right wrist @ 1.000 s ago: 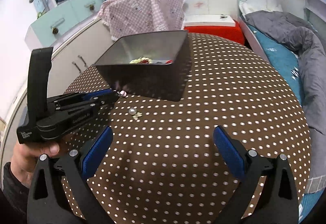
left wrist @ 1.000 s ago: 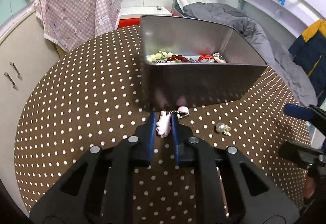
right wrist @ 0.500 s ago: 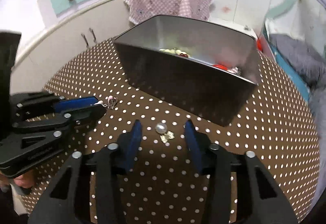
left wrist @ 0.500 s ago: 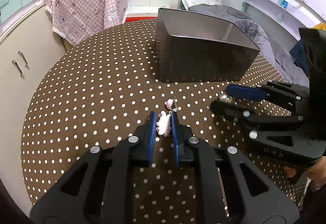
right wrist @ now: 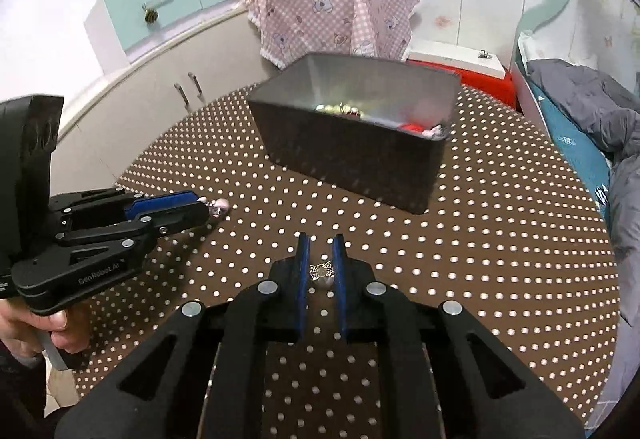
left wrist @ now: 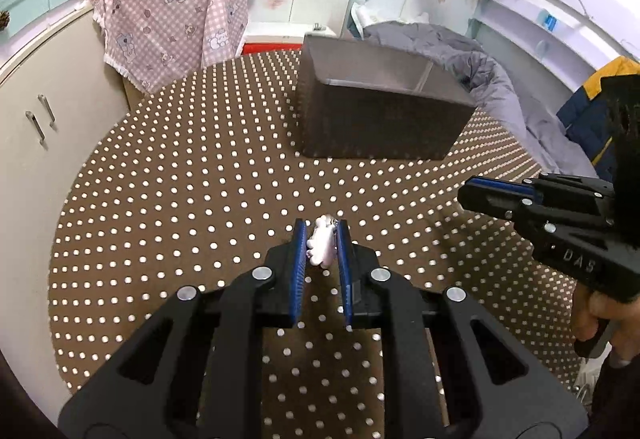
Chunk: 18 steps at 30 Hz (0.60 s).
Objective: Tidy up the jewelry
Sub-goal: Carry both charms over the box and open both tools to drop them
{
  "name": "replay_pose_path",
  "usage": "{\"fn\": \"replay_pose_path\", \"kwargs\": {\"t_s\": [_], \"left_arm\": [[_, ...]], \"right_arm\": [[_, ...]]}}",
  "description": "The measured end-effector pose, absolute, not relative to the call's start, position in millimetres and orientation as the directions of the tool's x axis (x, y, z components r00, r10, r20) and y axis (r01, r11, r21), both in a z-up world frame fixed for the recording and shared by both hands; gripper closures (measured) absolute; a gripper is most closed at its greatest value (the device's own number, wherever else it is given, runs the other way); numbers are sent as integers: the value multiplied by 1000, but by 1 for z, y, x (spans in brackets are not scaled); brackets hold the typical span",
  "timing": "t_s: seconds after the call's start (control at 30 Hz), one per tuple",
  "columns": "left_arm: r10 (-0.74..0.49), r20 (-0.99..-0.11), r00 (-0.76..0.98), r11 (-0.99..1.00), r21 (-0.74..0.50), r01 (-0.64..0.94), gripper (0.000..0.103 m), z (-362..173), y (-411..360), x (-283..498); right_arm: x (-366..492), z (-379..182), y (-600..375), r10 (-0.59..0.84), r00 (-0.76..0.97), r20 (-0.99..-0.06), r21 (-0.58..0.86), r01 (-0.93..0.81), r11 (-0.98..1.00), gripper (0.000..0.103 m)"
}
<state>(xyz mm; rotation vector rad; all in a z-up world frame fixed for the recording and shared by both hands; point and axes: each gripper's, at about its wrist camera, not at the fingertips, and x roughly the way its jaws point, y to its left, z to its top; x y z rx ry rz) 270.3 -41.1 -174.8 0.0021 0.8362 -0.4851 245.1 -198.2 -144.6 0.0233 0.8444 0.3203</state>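
Observation:
My left gripper [left wrist: 322, 235] is shut on a pale pink charm earring [left wrist: 322, 245], held just above the dotted table; in the right wrist view [right wrist: 200, 205] its pink bead [right wrist: 219, 204] pokes out past the tips. My right gripper [right wrist: 320, 251] is shut on a pearl earring with a gold bow [right wrist: 322, 273]; it also shows in the left wrist view [left wrist: 466, 193]. The grey metal box [right wrist: 352, 155] stands at the back of the table, with beads and red jewelry [right wrist: 412, 127] inside.
The round table has a brown white-dotted cloth [right wrist: 480, 239]. A pink checked cloth [right wrist: 332, 15] hangs over the cabinet behind it. A bed with a grey quilt [left wrist: 460, 51] lies to the right. A red and white box [right wrist: 464, 63] sits behind the table.
My right gripper closed around the pearl earring and lifted it. My left gripper pulled back from the metal box with the pink earring still in it.

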Motion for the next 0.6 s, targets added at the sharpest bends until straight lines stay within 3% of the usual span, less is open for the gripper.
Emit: {"fn": "replay_pose_path", "kwargs": {"t_s": [0.2, 0.6], "left_arm": [[-435, -656, 617, 884, -180, 432, 88, -138, -35, 261], [-476, -453, 754, 869, -109, 482, 88, -26, -44, 275]], "right_arm": [[238, -107, -209, 299, 676, -673, 148, -273, 951, 93], [253, 9, -232, 306, 819, -486, 95, -299, 950, 93]]}}
